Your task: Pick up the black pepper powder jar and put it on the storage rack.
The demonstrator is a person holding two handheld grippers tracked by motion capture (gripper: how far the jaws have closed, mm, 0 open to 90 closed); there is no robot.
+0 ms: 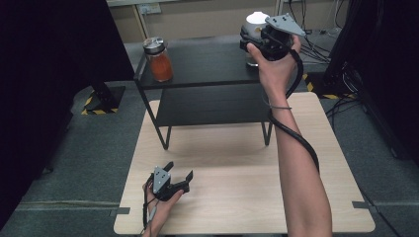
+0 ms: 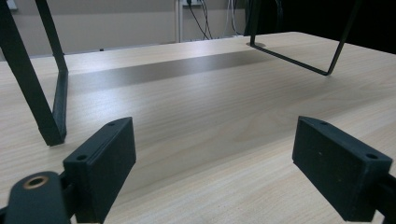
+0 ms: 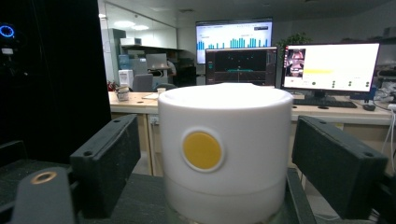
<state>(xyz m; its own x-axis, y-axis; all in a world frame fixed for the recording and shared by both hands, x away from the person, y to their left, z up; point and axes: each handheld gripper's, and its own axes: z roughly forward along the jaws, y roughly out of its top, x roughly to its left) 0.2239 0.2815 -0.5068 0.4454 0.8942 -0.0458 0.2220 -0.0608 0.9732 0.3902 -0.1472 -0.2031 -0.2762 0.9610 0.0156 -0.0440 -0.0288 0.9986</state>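
Standing on the black shelf (image 1: 207,64) at its right end, a white jar (image 3: 224,154) sits between the parted jaws of the right gripper (image 1: 257,42), pads clear of its sides.

The jar bears a round yellow spot facing the gripper. A red-filled jar (image 1: 159,60) stands at the shelf's left end. The shelf rests on the far half of a pale wooden table (image 1: 237,192); near its front left corner the left gripper (image 1: 170,180) rests with jaws wide open and nothing between them. Grey carpet lies around; lit monitors (image 3: 329,67) glow behind.
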